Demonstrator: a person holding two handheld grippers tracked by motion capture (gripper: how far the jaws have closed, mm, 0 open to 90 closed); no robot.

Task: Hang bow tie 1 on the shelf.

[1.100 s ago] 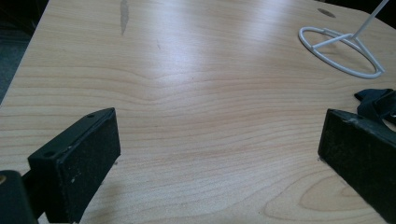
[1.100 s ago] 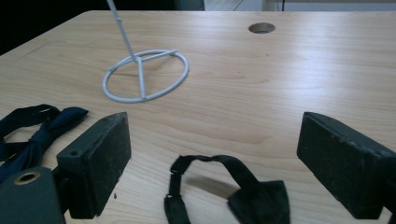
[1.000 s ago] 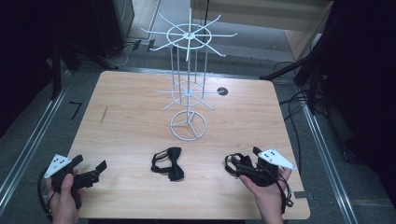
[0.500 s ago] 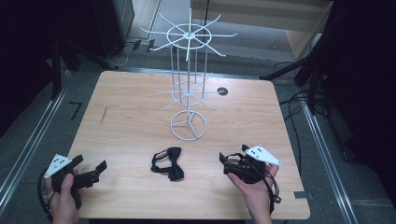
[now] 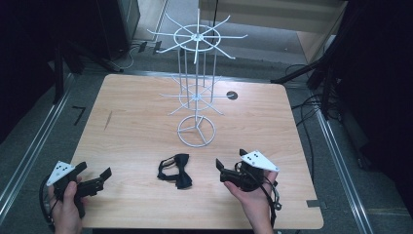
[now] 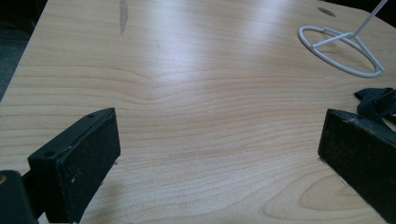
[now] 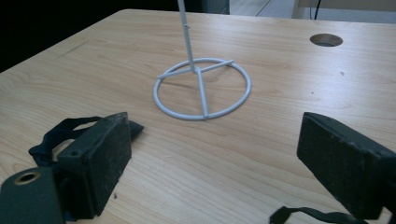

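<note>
Seemingly an approach: right tongs (image 5: 223, 169) spread near the bow tie (image 5: 176, 172) on the table (image 5: 136, 131); left tongs (image 5: 95, 176) spread, well apart. Next, pinch it, maybe for the rack (image 5: 196, 92).

- High view looks down from above on the whole bench (image 5: 136, 126).
- Both gripper views sit low, near the benchtop, sharing the wire stand's ring base (image 7: 201, 88).

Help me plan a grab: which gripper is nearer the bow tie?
The right gripper is nearer: it sits just beside the black bow tie, while the left gripper is farther off by the table's edge.
</note>
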